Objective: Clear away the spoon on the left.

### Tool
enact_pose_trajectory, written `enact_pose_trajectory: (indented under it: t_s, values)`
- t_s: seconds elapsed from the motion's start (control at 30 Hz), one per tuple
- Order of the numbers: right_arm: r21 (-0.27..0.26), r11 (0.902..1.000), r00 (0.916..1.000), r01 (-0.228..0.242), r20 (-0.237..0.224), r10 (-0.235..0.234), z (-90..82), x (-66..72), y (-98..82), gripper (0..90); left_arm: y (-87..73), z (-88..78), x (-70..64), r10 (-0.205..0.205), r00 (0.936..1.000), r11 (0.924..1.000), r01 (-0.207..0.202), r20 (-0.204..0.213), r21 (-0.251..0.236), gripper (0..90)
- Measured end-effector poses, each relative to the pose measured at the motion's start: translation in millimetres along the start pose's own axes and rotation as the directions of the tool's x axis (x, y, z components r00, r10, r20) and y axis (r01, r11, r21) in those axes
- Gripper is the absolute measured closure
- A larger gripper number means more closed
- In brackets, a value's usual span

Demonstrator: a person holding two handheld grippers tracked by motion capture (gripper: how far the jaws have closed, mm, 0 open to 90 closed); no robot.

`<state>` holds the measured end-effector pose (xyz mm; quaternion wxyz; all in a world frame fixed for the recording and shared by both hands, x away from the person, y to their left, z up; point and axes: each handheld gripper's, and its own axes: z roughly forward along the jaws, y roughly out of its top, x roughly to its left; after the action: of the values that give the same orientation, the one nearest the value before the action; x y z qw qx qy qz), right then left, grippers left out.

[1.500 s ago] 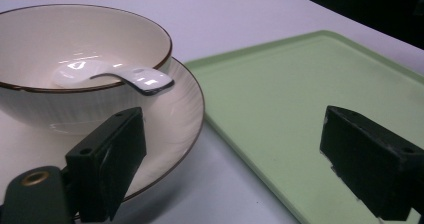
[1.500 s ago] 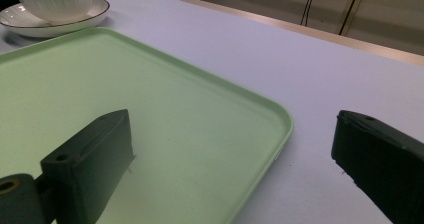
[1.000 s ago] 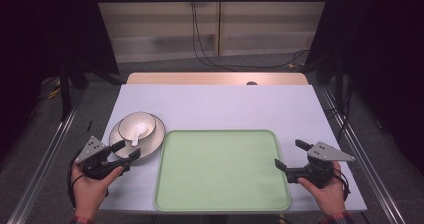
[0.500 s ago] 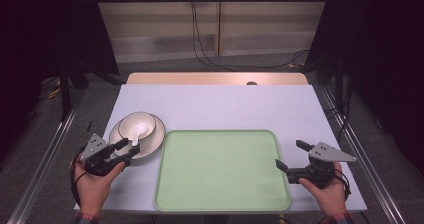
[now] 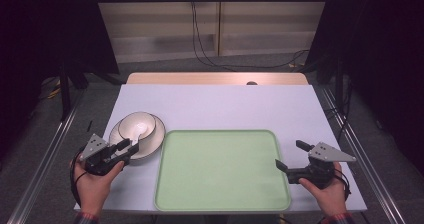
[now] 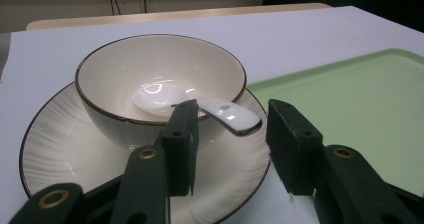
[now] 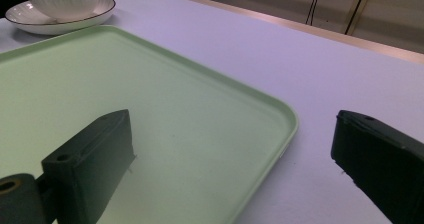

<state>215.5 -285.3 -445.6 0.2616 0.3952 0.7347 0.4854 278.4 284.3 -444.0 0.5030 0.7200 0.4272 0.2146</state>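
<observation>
1. Since the earlier frames, the left gripper (image 5: pixel 124 146) has advanced toward the dishes; the right gripper (image 5: pixel 290 156) has held its place at the tray's right edge.
2. Left jaws: moderately open, gripping nothing. In the left gripper view they straddle the handle tip of the white ceramic spoon (image 6: pixel 200 104), which projects over the bowl's near rim; contact cannot be confirmed.
3. Right jaws: wide open, empty, spanning the right rim of the green tray (image 5: pixel 222 170) near the table's front right corner.
4. Task item location: the spoon lies in the cream bowl (image 5: pixel 137 125), which stands on the ribbed saucer (image 5: pixel 156 134) near the table's left edge, just beside the tray's rear left corner.
5. Step in hand (judged): approach to grasp the spoon handle. Next move calls for closing squarely on the glazed handle without tipping the bowl.
6. Obstructions: the bowl rim and saucer sit close under the jaws. The tray is bare.
</observation>
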Motion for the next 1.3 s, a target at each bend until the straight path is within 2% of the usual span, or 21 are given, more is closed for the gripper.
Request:
enact_pose_trajectory:
  t_s: [0.5, 0.87, 1.03, 1.17, 1.3]
  values:
    - [0.002, 1.0, 1.0, 0.003, -0.005, -0.003, 0.4, -0.3, -0.5, 3.1, 0.2, -1.8, 1.8, -0.01, 0.9999, 0.9999, 0.01, 0.002, 0.001, 67.3]
    - [0.003, 1.0, 0.9999, 0.001, -0.011, -0.001, 0.7, -0.2, -0.8, 3.1, 0.6, -3.2, 4.3, -0.039, 0.9992, 0.9992, 0.039, -0.004, 0.007, 68.0]
    - [0.004, 1.0, 1.0, 0.001, -0.009, -0.001, 0.8, 0.1, -0.7, 3.1, 0.6, -2.3, 4.9, -0.034, 0.9993, 0.9994, 0.034, -0.014, 0.001, 65.8]
    - [0.004, 1.0, 1.0, 0.001, -0.009, -0.001, 0.7, 0.1, -0.7, 3.2, -0.2, 0.0, 4.5, -0.046, 0.9988, 0.999, 0.046, -0.016, 0.002, 64.1]
    - [0.005, 1.0, 1.0, 0.001, -0.008, -0.001, 0.5, 0.2, -0.8, 3.2, -0.6, 0.3, 6.0, -0.044, 0.9988, 0.999, 0.044, -0.021, 0.007, 65.9]
